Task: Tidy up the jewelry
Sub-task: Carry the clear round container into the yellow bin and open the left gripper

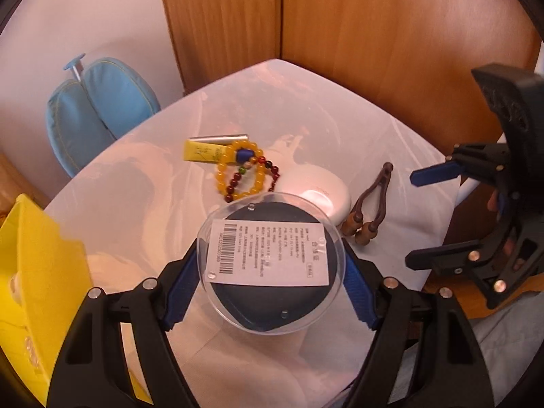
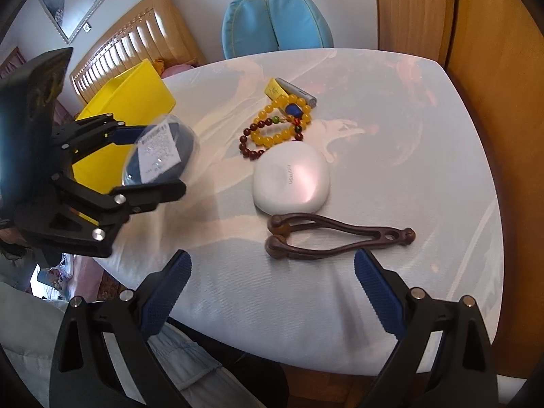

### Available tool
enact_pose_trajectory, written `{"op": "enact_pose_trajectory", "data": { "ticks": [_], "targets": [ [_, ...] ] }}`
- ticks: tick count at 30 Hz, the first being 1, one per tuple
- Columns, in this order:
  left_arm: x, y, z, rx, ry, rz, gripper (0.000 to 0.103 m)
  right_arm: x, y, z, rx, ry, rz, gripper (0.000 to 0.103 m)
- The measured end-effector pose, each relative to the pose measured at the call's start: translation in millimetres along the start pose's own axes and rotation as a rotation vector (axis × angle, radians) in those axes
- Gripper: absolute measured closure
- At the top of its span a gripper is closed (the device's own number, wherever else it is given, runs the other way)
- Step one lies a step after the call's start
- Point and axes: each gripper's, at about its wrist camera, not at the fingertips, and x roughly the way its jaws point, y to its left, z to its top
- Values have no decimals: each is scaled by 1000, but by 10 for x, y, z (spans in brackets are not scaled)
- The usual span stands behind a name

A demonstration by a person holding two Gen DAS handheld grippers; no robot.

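Note:
My left gripper [image 1: 272, 265] is shut on a round clear case [image 1: 270, 265] with a dark insert and a barcode label, held above the table; it also shows in the right wrist view [image 2: 159, 151]. A yellow bead bracelet [image 1: 239, 170] and a dark red bead bracelet [image 1: 268, 178] lie together mid-table; in the right wrist view they are the yellow bracelet [image 2: 282, 124] and the dark red bracelet [image 2: 251, 142]. My right gripper [image 2: 272, 292] is open and empty, low over the near table edge, also seen in the left wrist view [image 1: 421, 217].
A white rounded case [image 2: 290, 178], a brown wooden roller tool [image 2: 336, 238] and a yellow tube [image 2: 289, 93] lie on the white table [image 2: 408, 153]. A yellow bin [image 2: 129, 115] stands at the table's left edge. A blue chair [image 2: 275, 20] and wooden cabinet [image 1: 340, 34] border the table.

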Motion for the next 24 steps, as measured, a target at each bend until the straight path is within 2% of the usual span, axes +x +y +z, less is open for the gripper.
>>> {"op": "enact_pose_trajectory", "data": {
  "ticks": [7,11,15,18,21,24],
  "targets": [
    [-860,441,-196,-109,-99,162,28,84,469,355,-91,-34,67,5],
    [-1170,758,-356,-159,-146,206,28,10,864,536,-149,-73,79,5],
    [-1345,1153,-559,-186,-173,218,28,-34,1243,704,-175,-111,71,5],
    [-1373,1508,-703,-167,-172,201,28,24,1589,819,-188,-137,68,5],
    [-1320,1815,-866,-134,-120,173,28,173,2027,930,-216,-125,88,5],
    [-1252,2074,-1044,-102,-77,155,28,353,2497,1002,-323,-99,92,5]
  ]
}}
